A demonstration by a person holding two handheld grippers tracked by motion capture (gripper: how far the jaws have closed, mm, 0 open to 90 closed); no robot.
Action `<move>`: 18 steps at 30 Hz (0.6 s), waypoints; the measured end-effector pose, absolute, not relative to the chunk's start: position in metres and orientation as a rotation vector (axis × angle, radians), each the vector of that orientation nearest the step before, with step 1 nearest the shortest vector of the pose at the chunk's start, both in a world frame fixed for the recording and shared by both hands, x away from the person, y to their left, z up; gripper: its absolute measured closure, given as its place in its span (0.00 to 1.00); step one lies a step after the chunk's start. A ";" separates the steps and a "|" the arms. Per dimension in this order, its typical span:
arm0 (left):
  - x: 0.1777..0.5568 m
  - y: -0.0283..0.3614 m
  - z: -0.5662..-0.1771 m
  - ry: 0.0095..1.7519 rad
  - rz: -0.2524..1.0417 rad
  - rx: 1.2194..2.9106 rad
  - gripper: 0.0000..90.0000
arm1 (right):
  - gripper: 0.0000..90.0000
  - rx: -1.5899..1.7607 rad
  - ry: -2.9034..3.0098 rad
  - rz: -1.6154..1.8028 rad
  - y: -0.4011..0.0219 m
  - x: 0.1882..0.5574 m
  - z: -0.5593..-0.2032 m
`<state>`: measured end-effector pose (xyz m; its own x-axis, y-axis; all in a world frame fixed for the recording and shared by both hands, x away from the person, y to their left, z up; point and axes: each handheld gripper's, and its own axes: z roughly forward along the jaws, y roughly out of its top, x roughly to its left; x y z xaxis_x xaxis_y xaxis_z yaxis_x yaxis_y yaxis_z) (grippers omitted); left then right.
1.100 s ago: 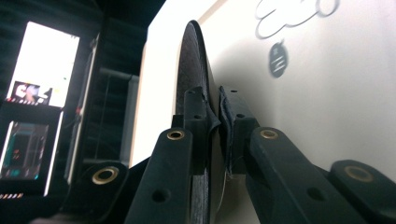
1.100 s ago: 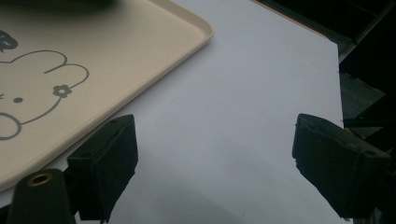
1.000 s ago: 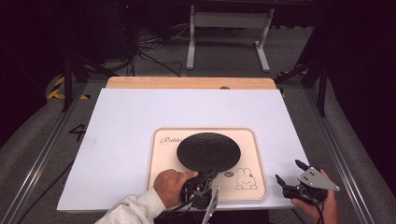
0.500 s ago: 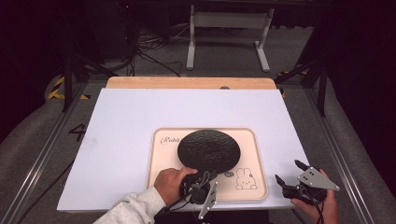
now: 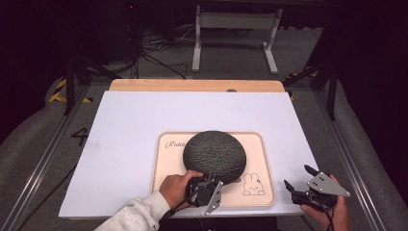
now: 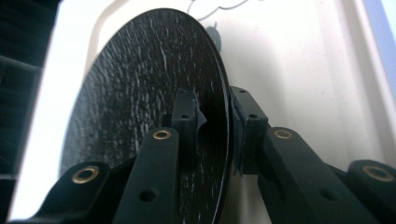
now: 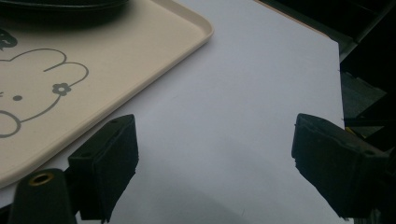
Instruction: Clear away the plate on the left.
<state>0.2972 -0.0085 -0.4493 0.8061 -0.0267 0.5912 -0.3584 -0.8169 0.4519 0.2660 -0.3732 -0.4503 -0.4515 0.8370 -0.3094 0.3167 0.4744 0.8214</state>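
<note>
One round black plate [image 5: 214, 156] with a rough, finely ridged surface and a thin rim lies on a single cream-coloured tray [image 5: 257, 144], a smooth rectangular tray with rounded corners and a low raised edge; it bears a line drawing of a rabbit [image 5: 253, 185] at its near right and a word in script at its far left. The tray lies on one matt white sheet [image 5: 144, 120] that covers most of a wooden table [image 5: 192, 85], whose pale board shows as a strip along the far edge. The plate sits over the middle of the tray, its near edge lifted off the tray floor, so that in the left gripper view it stands as a tilted dark disc [image 6: 149, 93] streaked with pale scratch-like lines. The left gripper [image 5: 206, 185], held in a hand with a light grey sleeve, is at the plate's near rim; in its own view the two black jaws stand one on each side of the rim, the pads [image 6: 187, 112] just beside the plate with a little slack, having just opened somewhat, so the rim is between them but not visibly clamped. The right gripper [image 5: 302, 180], with a grey three-cornered plate on top, is held at the table's near right corner, well apart from the tray; its two black padded jaws stand wide open over bare white sheet [image 7: 224, 116], holding nothing, with the tray's rounded corner [image 7: 196, 28] to their left
</note>
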 end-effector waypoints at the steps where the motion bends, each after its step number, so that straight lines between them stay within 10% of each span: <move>1: 0.299 -0.009 -0.452 -0.276 0.752 2.448 0.80 | 0.17 0.956 1.988 0.905 -0.373 0.266 -0.450; 18: 0.301 0.002 -0.438 -0.127 0.585 2.367 0.55 | 0.17 0.947 1.995 0.899 -0.372 0.266 -0.451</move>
